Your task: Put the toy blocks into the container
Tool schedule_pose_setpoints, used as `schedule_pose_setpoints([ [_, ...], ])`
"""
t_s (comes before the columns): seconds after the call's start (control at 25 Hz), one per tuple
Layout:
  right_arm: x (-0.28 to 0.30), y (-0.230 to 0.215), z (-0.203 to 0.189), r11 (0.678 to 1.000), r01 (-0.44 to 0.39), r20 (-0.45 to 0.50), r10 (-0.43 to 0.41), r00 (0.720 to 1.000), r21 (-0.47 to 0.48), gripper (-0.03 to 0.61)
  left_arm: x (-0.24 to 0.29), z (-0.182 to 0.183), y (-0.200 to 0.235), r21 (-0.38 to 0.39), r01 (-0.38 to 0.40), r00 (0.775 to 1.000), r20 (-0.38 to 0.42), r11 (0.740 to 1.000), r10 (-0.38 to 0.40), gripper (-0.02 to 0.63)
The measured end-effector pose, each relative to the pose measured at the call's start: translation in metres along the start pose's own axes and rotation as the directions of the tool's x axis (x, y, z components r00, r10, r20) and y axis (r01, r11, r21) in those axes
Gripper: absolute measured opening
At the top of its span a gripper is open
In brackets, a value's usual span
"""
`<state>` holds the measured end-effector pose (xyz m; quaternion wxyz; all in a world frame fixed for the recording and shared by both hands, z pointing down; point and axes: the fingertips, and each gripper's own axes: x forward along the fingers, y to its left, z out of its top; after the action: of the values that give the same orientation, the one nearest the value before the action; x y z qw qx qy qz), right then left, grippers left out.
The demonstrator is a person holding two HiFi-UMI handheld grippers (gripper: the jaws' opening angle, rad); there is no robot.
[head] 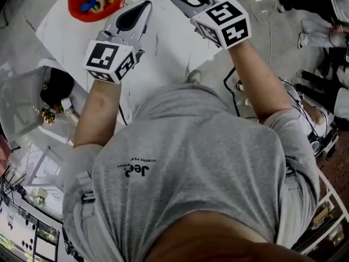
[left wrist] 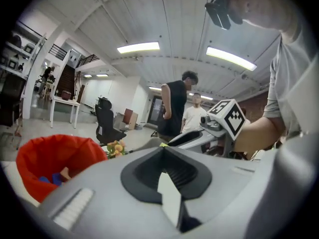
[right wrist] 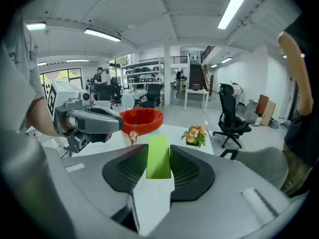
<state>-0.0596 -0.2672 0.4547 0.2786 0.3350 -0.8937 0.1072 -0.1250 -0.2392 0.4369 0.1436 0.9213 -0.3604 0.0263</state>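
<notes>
Right gripper: pads clamp the green block between them, held above the white table, well apart from the red container. Left gripper: jaws together, nothing between.

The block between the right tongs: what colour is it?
The block is light green; the right gripper view shows it best.

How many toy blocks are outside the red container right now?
1: a green block clamped in the right gripper. The left gripper is shut and empty, and no loose block shows on the white table. Others could be hidden behind the grippers or the person.
</notes>
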Motion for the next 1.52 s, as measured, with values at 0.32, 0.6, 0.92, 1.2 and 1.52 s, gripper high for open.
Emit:
schedule_pose_setpoints([
  [0.32,0.044,0.028,0.071,0.990,-0.096,0.019,0.099,0.995,-0.102,0.140,-0.046,0.039,0.050,0.010,-0.119,0.991,0.060,0.993,0.119,0.058],
  [0.6,0.096,0.060,0.111,0.969,-0.183,-0.008,0.184,0.983,-0.164,0.141,-0.087,0.052,0.089,-0.010,-0.215,0.972,0.097,0.977,0.215,0.058],
  [0.92,0.144,0.092,0.127,0.945,-0.272,-0.066,0.264,0.962,-0.182,0.294,-0.122,0.060,0.113,-0.027,-0.278,0.951,0.130,0.960,0.280,0.058],
  [1.2,0.129,0.092,0.136,0.949,-0.257,-0.020,0.258,0.966,-0.182,0.330,-0.124,0.062,0.109,-0.034,-0.267,0.952,0.145,0.963,0.269,0.058],
  [1.52,0.076,0.042,0.124,0.978,-0.190,0.069,0.197,0.978,-0.086,0.328,-0.075,0.067,0.080,-0.003,-0.159,0.979,0.130,0.987,0.158,0.058],
])
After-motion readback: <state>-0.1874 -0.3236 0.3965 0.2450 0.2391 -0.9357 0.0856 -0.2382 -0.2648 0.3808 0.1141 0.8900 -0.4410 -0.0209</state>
